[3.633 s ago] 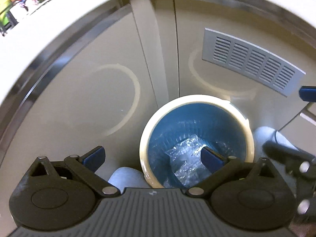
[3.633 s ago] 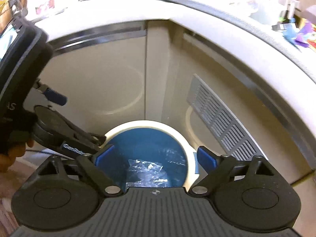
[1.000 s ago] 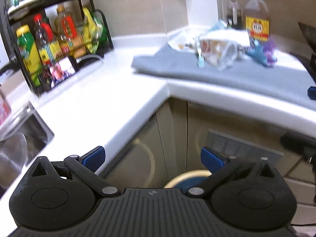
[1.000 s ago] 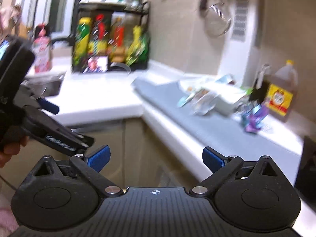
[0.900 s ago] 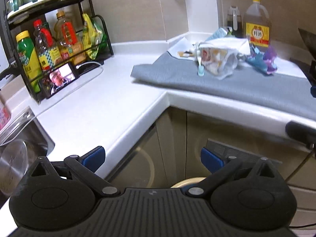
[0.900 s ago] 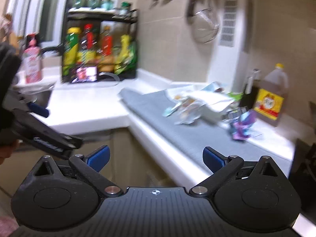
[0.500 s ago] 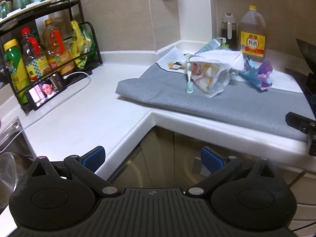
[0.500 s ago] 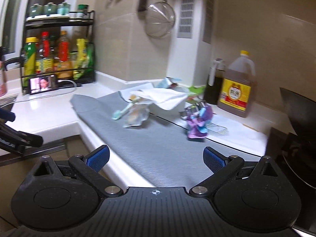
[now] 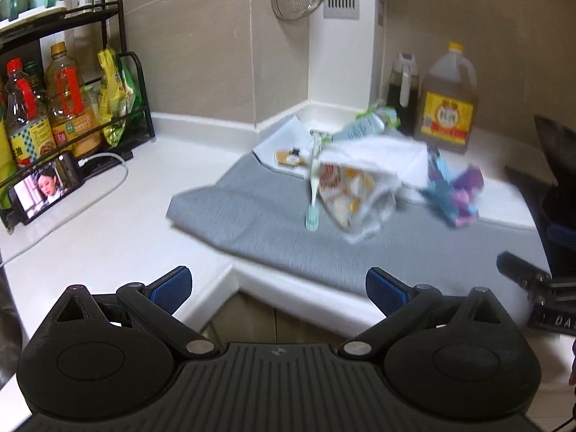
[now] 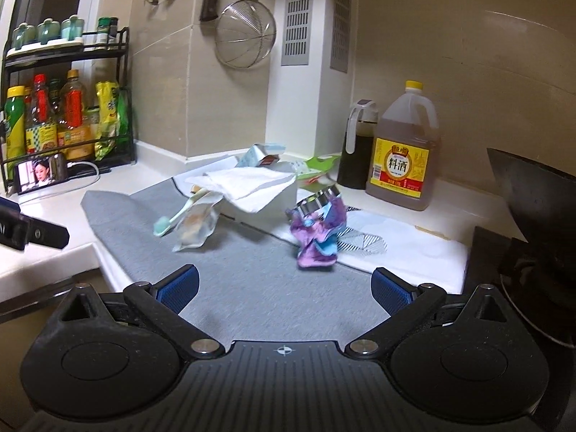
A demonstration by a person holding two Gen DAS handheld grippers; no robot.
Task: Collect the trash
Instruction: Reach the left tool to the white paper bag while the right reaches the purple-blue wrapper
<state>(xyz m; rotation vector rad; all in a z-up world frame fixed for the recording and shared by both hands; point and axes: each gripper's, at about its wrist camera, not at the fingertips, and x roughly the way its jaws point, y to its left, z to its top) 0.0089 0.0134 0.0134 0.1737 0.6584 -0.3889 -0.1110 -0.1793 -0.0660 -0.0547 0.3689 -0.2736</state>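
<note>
With the left gripper (image 9: 277, 286) and right gripper (image 10: 284, 286) both spread wide and empty, a loose pinch on the crumpled purple-and-blue foil wrapper (image 10: 318, 237) at frame centre could let it slip, or snag the white patterned cloth (image 10: 403, 248) just beside it.

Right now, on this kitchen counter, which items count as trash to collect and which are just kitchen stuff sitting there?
Trash to collect:
- crumpled purple and blue wrapper
- crumpled clear snack bag
- mint-green toothbrush
- crumpled white paper

Just lying about:
- large amber jug with yellow label
- dark sauce dispenser
- black condiment rack
- phone playing video
- grey counter mat
</note>
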